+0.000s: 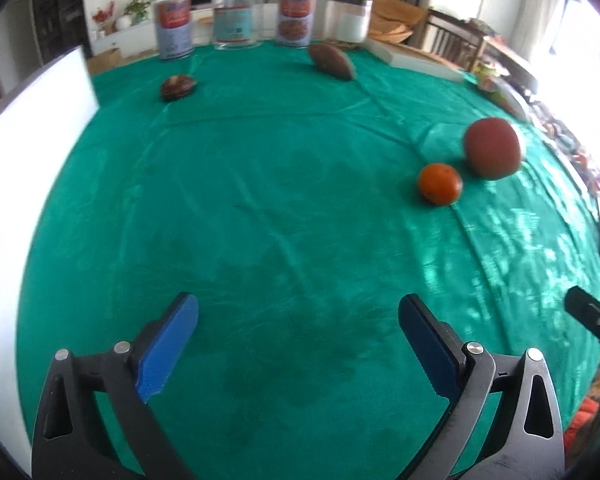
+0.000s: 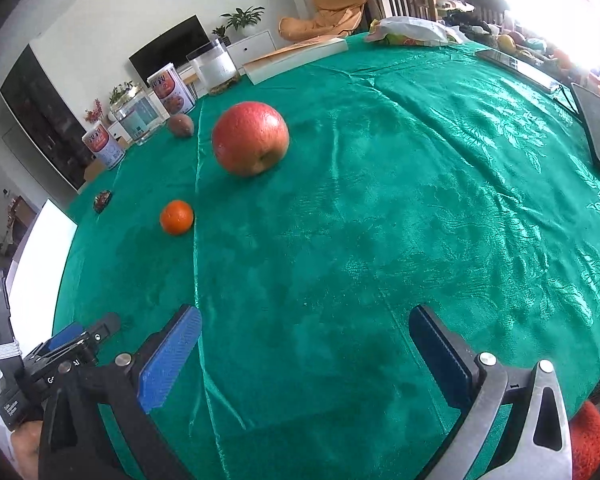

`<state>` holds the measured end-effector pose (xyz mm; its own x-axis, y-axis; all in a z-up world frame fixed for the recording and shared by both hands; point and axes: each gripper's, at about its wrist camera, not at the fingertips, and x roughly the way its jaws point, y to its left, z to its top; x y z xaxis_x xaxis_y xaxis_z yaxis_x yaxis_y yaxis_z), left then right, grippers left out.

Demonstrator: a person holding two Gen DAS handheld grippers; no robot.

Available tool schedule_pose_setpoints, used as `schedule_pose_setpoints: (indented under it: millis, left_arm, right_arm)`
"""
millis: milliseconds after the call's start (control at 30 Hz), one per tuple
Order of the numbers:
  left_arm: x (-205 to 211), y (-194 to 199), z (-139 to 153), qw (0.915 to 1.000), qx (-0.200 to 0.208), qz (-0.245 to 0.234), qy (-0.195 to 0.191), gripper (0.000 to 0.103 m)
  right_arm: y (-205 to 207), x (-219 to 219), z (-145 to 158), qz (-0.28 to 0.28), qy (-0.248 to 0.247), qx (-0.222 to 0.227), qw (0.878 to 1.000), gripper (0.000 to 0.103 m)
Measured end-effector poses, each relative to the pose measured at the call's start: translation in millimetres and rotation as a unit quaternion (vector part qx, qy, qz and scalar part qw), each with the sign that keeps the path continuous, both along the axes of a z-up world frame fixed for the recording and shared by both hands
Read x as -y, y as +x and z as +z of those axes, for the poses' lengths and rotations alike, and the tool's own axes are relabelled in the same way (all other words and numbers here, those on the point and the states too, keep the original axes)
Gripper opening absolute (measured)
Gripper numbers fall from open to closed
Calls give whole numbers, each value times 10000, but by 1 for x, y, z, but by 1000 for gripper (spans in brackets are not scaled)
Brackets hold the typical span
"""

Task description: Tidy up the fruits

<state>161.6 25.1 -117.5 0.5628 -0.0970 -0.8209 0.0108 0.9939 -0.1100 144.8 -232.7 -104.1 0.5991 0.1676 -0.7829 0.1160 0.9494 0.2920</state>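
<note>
Red apple (image 2: pixel 251 138) and small orange (image 2: pixel 176 217) sit close together on the green surface (image 2: pixel 380 240). Your left gripper (image 1: pixel 298 344) and right gripper (image 2: pixel 305 354) are both wide open, empty, touching nothing.

Apple (image 2: pixel 251 138) beside small orange (image 2: pixel 176 217)

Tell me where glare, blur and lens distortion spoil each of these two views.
Left wrist view: the apple is smeared by motion blur, the window at the right edge is blown out, and the fisheye bows the green tablecloth. Right wrist view: sharper, the apple crisp, but the upper right corner is washed out by glare, and sunlight shimmers on the cloth.
</note>
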Motion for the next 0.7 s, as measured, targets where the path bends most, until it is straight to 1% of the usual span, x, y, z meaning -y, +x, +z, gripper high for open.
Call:
schedule_pose_setpoints:
  millis: [100,167,233,267,300,333,433,467,500,533,600,700]
  left_arm:
    - [31,20,4,9989,57,-471,-55,100]
    - [52,37,4,9974,197,-687,135,100]
    - [65,52,3,9962,284,-768,300,92]
    - [69,59,3,9959,282,-804,293,80]
    - [72,66,1,9958,249,-836,271,75]
    - [76,71,0,9957,229,-851,286,75]
    - [84,78,-3,9939,401,-913,478,75]
    - [88,79,-3,9932,409,-977,485,66]
    - [90,79,-1,9924,460,-1051,439,40]
    - [91,79,0,9916,474,-1139,395,31]
    - [92,76,2,9921,476,-1085,414,31]
    - [80,67,6,9947,357,-932,262,31]
  right_arm:
    - [1,5,-1,-80,131,-22,9999,103]
    - [1,8,-2,-138,221,-38,9997,103]
    - [0,11,-1,-196,300,-16,9994,103]
    - [0,13,-1,-220,339,-7,9992,103]
    - [0,14,-1,-235,378,-7,9990,103]
    - [0,15,-2,-242,420,-14,9988,103]
    - [1,17,-3,-256,505,-51,9984,103]
    - [1,18,-4,-258,522,-59,9983,103]
    - [1,18,-4,-258,526,-66,9983,103]
    - [1,18,-4,-256,520,-70,9983,103]
    - [2,17,-4,-253,510,-67,9984,103]
    - [1,18,-4,-274,506,-51,9983,103]
